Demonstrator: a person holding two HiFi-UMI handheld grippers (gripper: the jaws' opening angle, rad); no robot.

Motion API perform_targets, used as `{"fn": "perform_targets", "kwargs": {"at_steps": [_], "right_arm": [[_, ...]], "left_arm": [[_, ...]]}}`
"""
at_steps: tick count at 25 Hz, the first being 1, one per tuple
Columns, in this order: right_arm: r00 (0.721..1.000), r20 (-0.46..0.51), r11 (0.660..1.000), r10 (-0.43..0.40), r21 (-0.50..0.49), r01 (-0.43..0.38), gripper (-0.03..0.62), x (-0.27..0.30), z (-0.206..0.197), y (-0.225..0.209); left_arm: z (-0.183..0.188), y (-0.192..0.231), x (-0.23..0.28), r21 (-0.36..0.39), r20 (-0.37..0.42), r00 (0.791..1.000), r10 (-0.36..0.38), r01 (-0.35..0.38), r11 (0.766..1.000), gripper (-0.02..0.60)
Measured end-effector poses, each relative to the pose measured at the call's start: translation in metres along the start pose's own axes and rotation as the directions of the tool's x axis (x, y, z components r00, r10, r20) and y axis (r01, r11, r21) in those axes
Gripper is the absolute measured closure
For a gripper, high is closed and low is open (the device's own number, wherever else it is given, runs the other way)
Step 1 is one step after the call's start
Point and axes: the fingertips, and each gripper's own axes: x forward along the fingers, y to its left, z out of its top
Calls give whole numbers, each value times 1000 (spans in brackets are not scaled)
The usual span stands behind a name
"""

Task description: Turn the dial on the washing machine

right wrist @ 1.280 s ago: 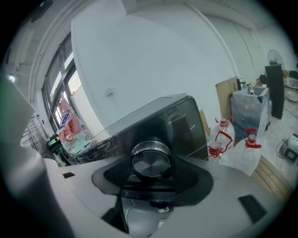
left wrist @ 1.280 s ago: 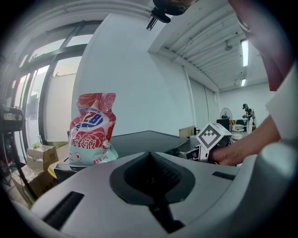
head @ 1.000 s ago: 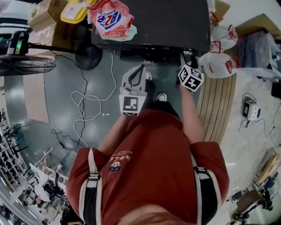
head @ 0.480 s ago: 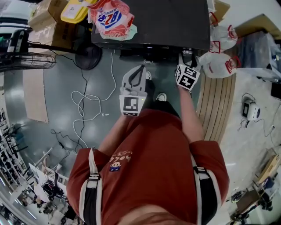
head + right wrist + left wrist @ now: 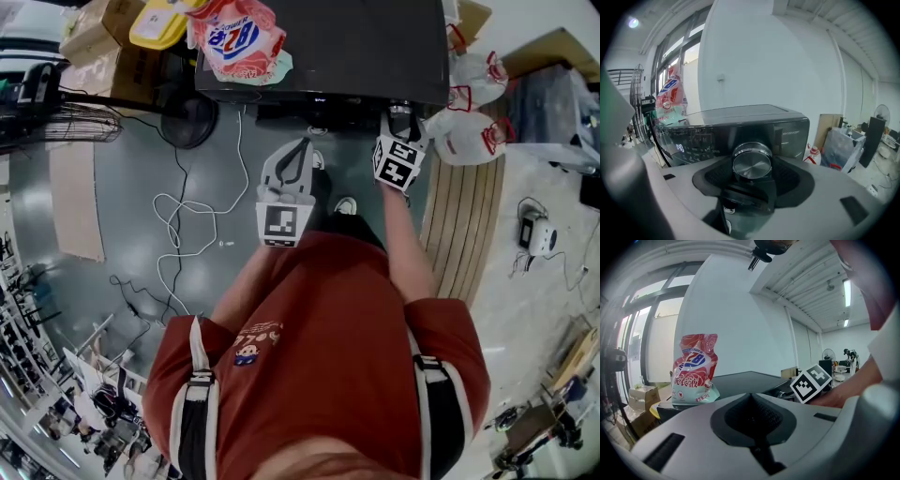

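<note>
Logged right gripper [image 5: 400, 120] closer in to washing machine [image 5: 328, 47] front than a second ago; no further shift over last half second. Noted left gripper [image 5: 300, 148] unmoved, held short of machine front near its middle, jaws together, nothing between. Found right gripper up against machine's front panel, jaws clamped on either side of dial [image 5: 751, 161]. Placed dial on right part of machine's panel, beside lit display [image 5: 679, 147]. Recorded detergent bag [image 5: 234, 37] sitting on machine top, left end. Spotted white plastic bags [image 5: 464, 141] just right of machine.
</note>
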Motion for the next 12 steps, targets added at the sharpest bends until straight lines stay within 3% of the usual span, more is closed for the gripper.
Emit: {"fn": "perform_targets", "kwargs": {"at_steps": [8, 12], "right_arm": [[999, 8, 995, -43, -93, 43, 321, -1, 1, 2], [997, 4, 979, -81, -186, 80, 321, -2, 1, 3]], "left_arm": [[-2, -2, -1, 6, -4, 1000, 0, 0, 1000, 571], [-2, -3, -1, 8, -4, 1000, -3, 3, 1000, 571]]}}
